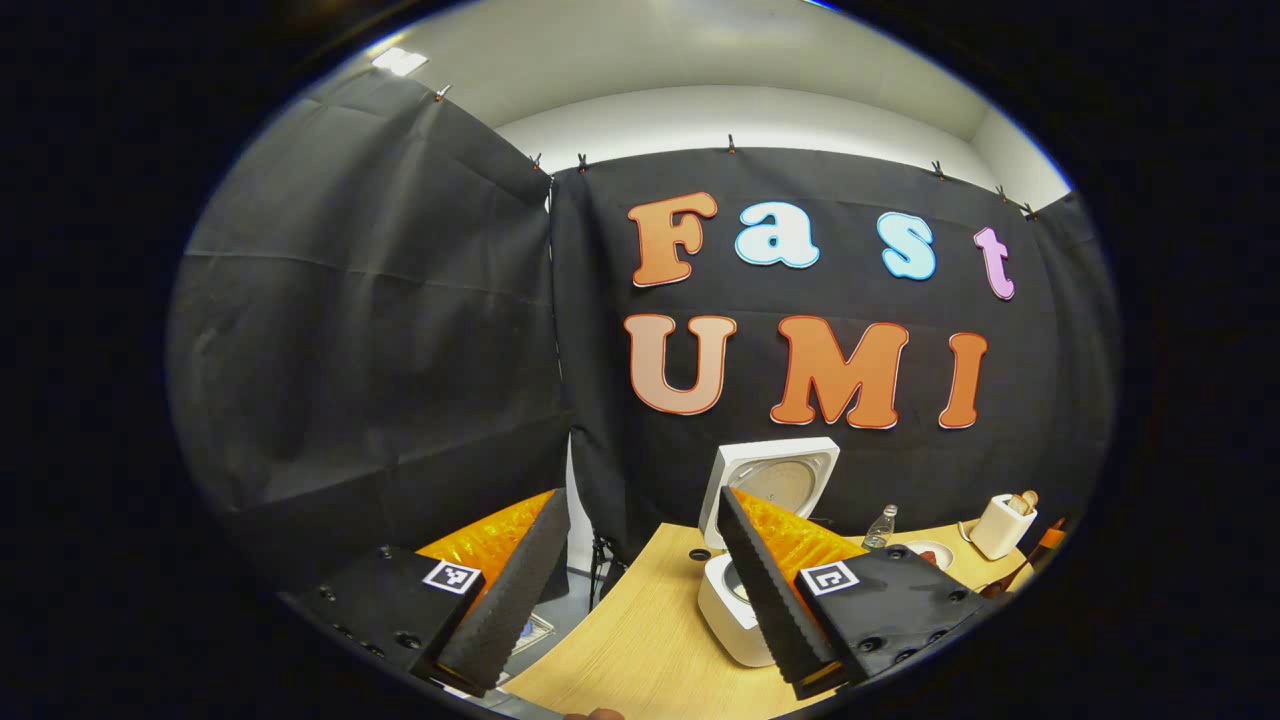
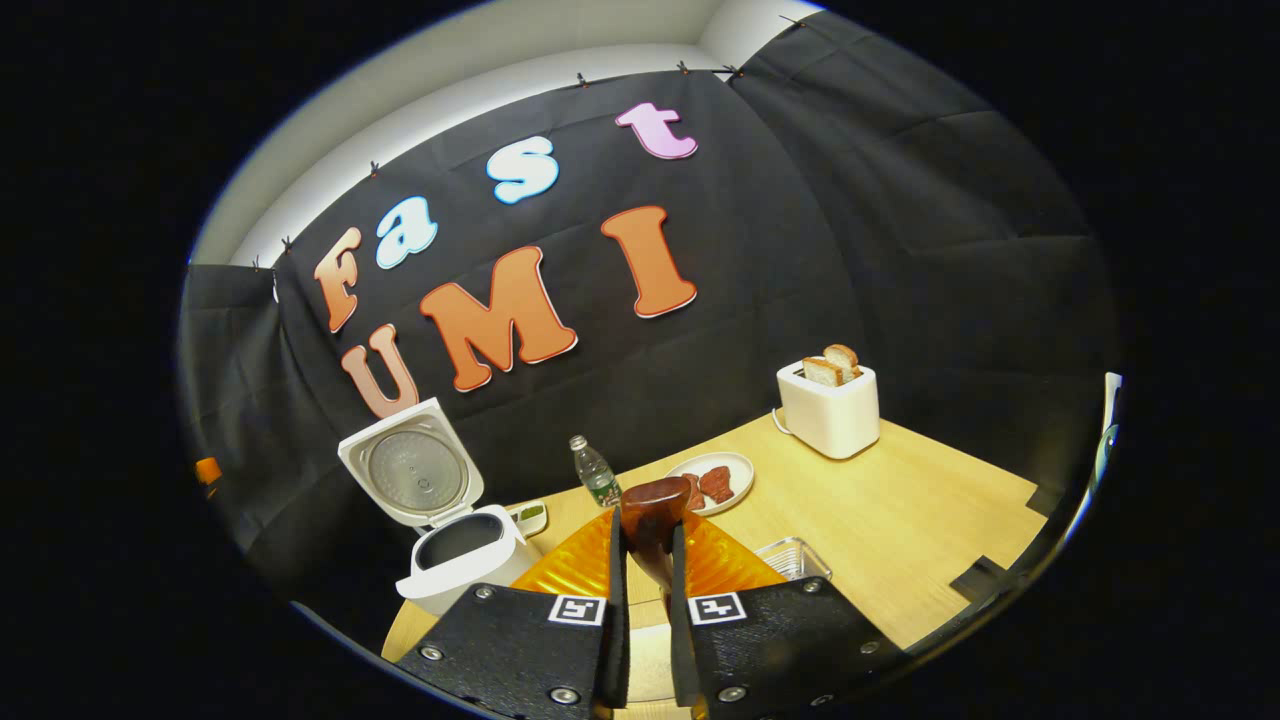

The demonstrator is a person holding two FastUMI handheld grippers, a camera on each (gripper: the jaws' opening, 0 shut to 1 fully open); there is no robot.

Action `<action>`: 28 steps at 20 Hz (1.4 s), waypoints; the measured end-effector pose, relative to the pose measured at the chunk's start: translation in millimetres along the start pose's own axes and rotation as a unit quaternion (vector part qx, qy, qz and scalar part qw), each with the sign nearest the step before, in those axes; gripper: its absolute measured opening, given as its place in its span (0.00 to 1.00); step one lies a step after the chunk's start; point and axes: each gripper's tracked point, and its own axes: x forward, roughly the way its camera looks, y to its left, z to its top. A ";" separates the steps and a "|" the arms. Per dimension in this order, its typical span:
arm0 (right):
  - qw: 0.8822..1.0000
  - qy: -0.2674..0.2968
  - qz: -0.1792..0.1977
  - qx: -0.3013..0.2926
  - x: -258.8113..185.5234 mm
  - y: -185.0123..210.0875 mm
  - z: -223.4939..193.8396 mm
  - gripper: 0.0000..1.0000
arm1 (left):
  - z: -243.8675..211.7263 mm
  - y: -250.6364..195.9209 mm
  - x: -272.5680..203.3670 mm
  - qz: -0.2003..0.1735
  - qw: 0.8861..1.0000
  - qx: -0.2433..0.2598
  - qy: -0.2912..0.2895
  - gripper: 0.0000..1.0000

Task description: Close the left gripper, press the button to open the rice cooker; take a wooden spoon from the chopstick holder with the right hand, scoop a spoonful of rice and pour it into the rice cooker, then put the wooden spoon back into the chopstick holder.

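The white rice cooker (image 2: 462, 562) stands open on the wooden table (image 2: 900, 520), its lid (image 2: 412, 476) tipped up and the dark inner pot showing. My right gripper (image 2: 647, 540) is shut on the wooden spoon (image 2: 655, 508), whose brown bowl sticks up just past the fingertips; whether it carries rice I cannot tell. In the left gripper view the same rice cooker (image 1: 728, 605) sits partly behind one finger, lid (image 1: 772, 478) raised. My left gripper (image 1: 640, 500) hangs open and apart from it, nothing between its fingers.
A white toaster (image 2: 828, 408) holding bread stands at the back right. A plate (image 2: 735, 465) with red slices, a small bottle (image 2: 597, 472) and a clear container (image 2: 792, 557) sit mid-table. A small dish (image 2: 530, 515) lies beside the cooker. The table's left edge (image 1: 600, 620) drops off below my left gripper.
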 end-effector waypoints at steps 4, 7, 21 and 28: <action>0.999 0.021 -0.013 -0.030 3.7 9.8 -39.3 0.16 | -8.0 12.4 4.3 -0.015 1.000 0.004 0.006 1.00; 0.996 0.044 -0.033 -0.075 10.2 6.3 -73.3 0.16 | -17.1 17.6 5.1 -0.023 1.000 0.004 0.015 1.00; 0.995 0.096 -0.029 0.012 15.8 21.0 -147.7 0.16 | -43.4 30.7 12.4 -0.034 0.998 0.010 0.042 1.00; 0.993 0.101 -0.023 0.052 21.0 38.5 -154.8 0.16 | -45.9 36.9 12.0 -0.033 0.998 0.007 0.047 1.00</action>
